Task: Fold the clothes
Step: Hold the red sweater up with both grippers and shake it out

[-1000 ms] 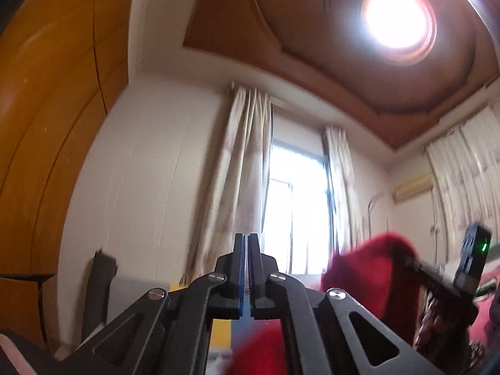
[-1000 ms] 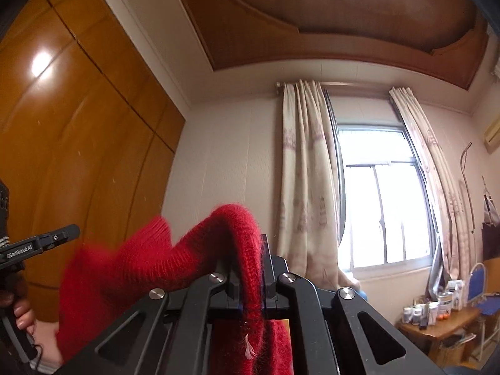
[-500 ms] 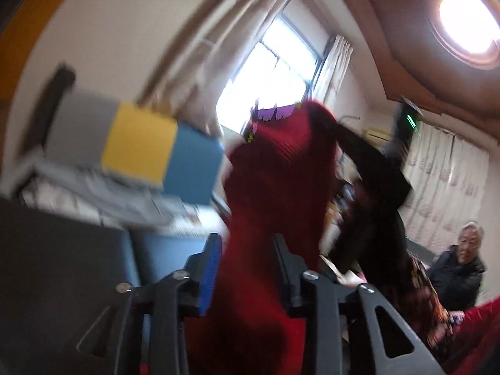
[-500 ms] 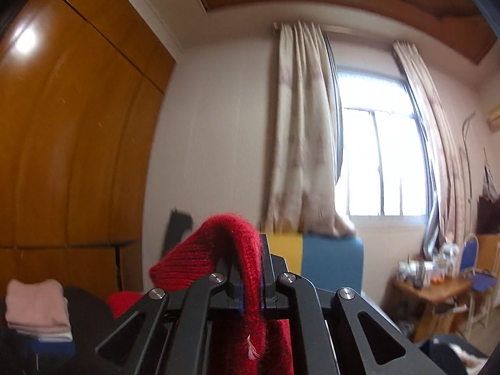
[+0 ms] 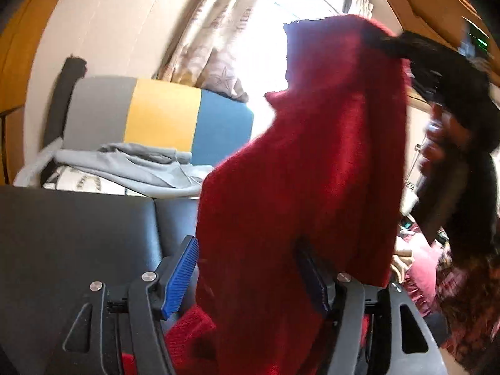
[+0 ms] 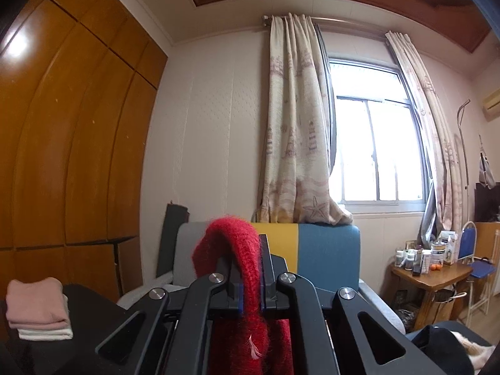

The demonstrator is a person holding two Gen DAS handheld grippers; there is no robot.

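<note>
— Where's the red knit sweater?

— Hanging in the air. The right tool has its blue pads clamped on a fold of it, and the cloth loops up over the tips (fuzzy wool, a bit of lint on it).

— And the left tool?

— Spread wide. The sweater hangs between its fingers, neither blue pad pressing it.

— Anything else?

— A folded pink garment stacked on the black tabletop, and grey clothes heaped by the grey, yellow and blue sofa back.

Black table with folded pink and white clothes at its left edge.
</note>
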